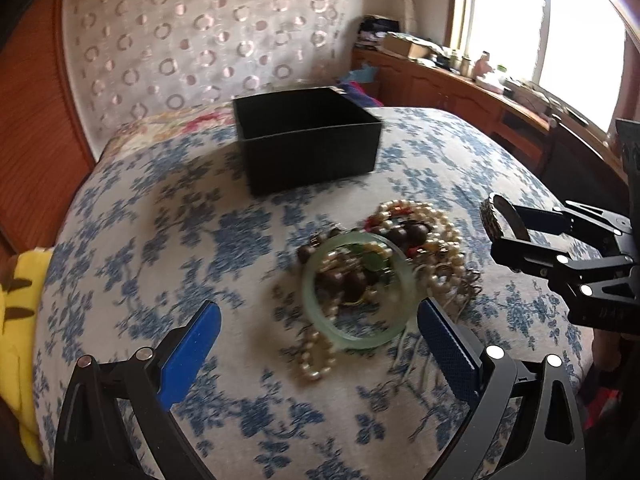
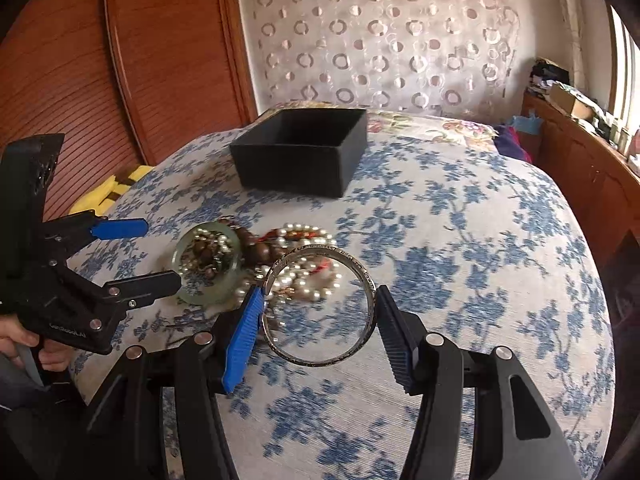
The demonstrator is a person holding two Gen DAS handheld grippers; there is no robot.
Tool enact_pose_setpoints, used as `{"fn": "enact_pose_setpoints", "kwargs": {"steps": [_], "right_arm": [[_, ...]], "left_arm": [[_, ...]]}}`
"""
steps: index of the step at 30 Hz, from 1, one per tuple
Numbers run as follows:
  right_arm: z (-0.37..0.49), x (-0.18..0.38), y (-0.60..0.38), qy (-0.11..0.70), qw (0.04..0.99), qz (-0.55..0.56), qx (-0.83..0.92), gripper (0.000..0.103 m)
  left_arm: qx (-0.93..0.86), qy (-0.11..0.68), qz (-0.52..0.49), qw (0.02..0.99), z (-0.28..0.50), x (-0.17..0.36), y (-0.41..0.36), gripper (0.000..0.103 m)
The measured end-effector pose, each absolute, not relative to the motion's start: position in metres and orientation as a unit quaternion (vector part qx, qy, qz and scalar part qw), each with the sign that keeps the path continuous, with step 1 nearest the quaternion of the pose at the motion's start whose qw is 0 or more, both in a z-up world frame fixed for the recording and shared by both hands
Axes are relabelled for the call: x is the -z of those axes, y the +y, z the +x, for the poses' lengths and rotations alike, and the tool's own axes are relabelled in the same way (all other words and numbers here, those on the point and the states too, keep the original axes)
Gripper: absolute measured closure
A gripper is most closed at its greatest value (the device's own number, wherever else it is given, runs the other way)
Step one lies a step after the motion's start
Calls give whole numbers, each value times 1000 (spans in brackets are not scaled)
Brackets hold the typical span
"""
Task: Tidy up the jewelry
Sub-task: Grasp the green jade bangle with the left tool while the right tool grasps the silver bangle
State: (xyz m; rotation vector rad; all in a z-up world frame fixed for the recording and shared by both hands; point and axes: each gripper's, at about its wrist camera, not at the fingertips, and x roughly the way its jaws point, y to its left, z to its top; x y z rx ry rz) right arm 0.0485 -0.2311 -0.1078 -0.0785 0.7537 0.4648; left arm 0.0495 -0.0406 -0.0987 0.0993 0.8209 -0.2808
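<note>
Right hand-held gripper [image 2: 320, 312]: engraved silver metal bangle [image 2: 320, 304] is pinched | left hand-held gripper [image 1: 320, 340]: spread | bangle is best kept level until over open black square box [image 2: 304, 148].

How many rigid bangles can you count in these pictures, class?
2. The silver bangle is clamped in the right gripper; the green bangle lies on the bead pile. More may hide underneath.

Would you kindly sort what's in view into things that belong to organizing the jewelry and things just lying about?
Belongs to the job:
- silver bangle, clamped in the right gripper
- jade bangle
- pearl strands
- brown beads
- black box
- left gripper, open

Lying about:
- yellow cloth
- clutter on the sideboard
</note>
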Motion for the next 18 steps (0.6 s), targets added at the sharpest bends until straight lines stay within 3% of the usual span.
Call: {"fn": "enact_pose_setpoints", "kwargs": {"steps": [6, 15, 18], "right_arm": [[50, 109, -242, 362, 907, -31, -213, 44], [50, 113, -243, 362, 907, -25, -215, 44], [49, 115, -243, 362, 906, -25, -216, 44]], "left_arm": [[150, 408, 73, 898, 59, 103, -58, 26], [146, 416, 105, 891, 65, 111, -75, 28], [144, 419, 108, 890, 67, 113, -77, 34]]}}
